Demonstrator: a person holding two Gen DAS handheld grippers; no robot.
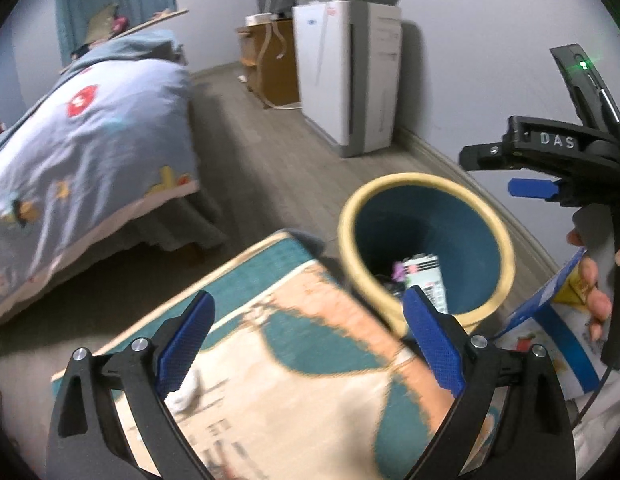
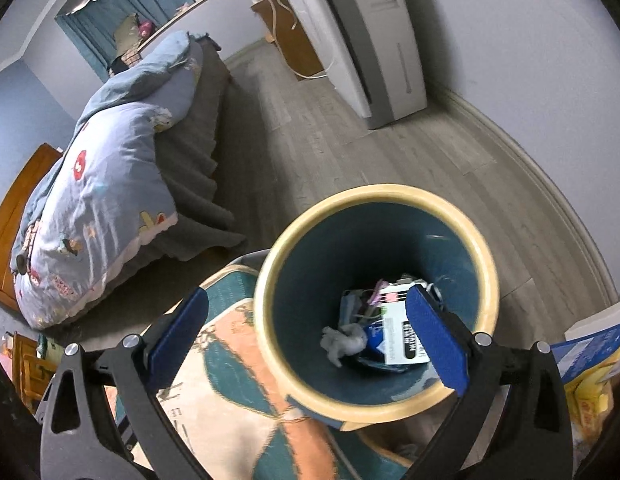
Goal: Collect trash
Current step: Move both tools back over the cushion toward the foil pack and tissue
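Note:
A round bin (image 1: 485,220) with a cream rim and teal inside stands on the floor at the rug's corner. It also shows in the right wrist view (image 2: 294,264). It holds a crumpled tissue (image 2: 343,342), a printed box (image 2: 401,338) and other scraps. My left gripper (image 1: 310,340) is open and empty over the rug, left of the bin. My right gripper (image 2: 310,336) is open and empty above the bin's mouth. A white tissue (image 1: 186,390) lies on the rug near my left finger. The right gripper's body (image 1: 549,156) shows at the right of the left wrist view.
A patterned teal and peach rug (image 1: 294,380) covers the floor below. A bed with a blue quilt (image 1: 82,140) stands at the left. A white appliance (image 1: 349,76) and a wooden cabinet (image 1: 266,60) stand by the wall. A blue and white package (image 1: 549,332) lies at right.

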